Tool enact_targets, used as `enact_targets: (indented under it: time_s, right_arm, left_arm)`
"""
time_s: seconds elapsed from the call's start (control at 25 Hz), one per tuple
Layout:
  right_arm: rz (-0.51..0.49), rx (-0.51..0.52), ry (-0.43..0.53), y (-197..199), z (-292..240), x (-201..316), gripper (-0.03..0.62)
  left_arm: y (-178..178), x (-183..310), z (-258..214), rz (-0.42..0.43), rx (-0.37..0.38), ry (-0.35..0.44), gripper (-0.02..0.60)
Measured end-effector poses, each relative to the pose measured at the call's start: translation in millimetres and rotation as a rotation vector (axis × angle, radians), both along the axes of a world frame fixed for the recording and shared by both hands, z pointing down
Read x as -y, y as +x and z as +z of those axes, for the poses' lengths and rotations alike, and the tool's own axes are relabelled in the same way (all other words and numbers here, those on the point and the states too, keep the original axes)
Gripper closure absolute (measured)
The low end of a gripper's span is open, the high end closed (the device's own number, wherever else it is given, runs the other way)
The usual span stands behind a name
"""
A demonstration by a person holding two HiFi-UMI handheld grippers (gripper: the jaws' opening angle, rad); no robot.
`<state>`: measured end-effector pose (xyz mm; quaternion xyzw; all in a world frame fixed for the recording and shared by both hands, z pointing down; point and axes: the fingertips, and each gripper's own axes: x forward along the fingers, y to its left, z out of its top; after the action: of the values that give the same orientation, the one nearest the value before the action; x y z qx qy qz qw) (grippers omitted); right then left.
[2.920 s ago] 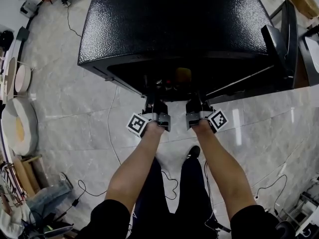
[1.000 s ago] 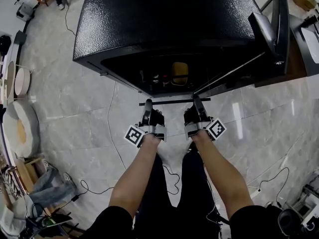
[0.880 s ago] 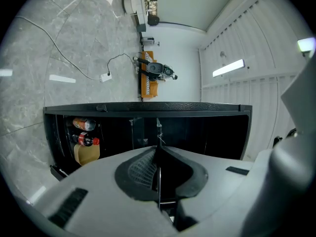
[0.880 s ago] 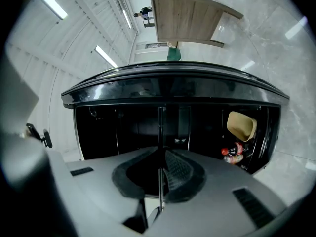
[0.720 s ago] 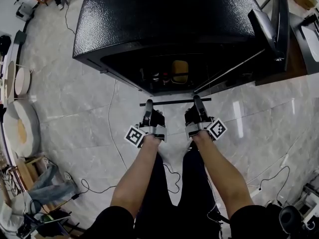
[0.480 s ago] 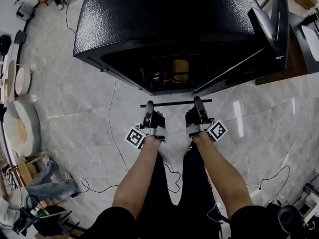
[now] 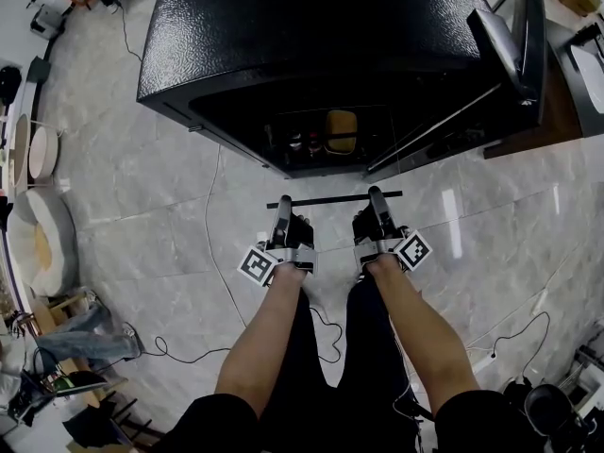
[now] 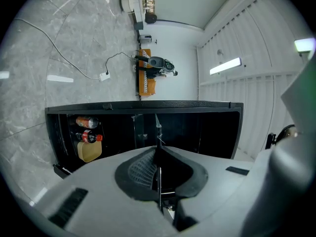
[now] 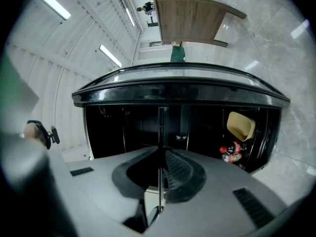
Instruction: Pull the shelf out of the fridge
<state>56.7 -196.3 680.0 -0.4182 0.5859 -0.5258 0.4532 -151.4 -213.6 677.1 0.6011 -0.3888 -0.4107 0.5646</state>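
A small black fridge (image 7: 311,36) stands open on the marble floor, its door (image 7: 514,45) swung to the right. The shelf (image 7: 335,198) shows as a thin dark bar, held level and clear of the fridge's front. My left gripper (image 7: 282,206) is shut on its left part and my right gripper (image 7: 376,201) on its right part. The left gripper view has the shelf (image 8: 158,174) edge-on, a thin line pinched between the jaws. It looks the same between the jaws in the right gripper view, shelf (image 9: 160,132). A yellow container (image 7: 340,130) and drinks (image 8: 89,136) stay inside.
Cables (image 7: 212,243) trail over the floor left of my legs. Round cushions (image 7: 38,243) and clutter line the left edge. A wooden table (image 9: 192,19) stands behind the fridge. More gear sits at the bottom corners.
Both grippers have drawn back toward my body with the shelf held between them. The shelf has come from the fridge's mouth to a spot clear of it over the floor.
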Motion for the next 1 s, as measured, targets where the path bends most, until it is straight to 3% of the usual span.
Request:
enact_targets:
  time_s: [1.0]
  right_arm:
    - [-0.022,-0.016,0.046,3.2,-1.1,-25.0,0.556]
  left_arm:
    - [4.1,-28.4,-3.7,0.013,0.009,0.032,0.546]
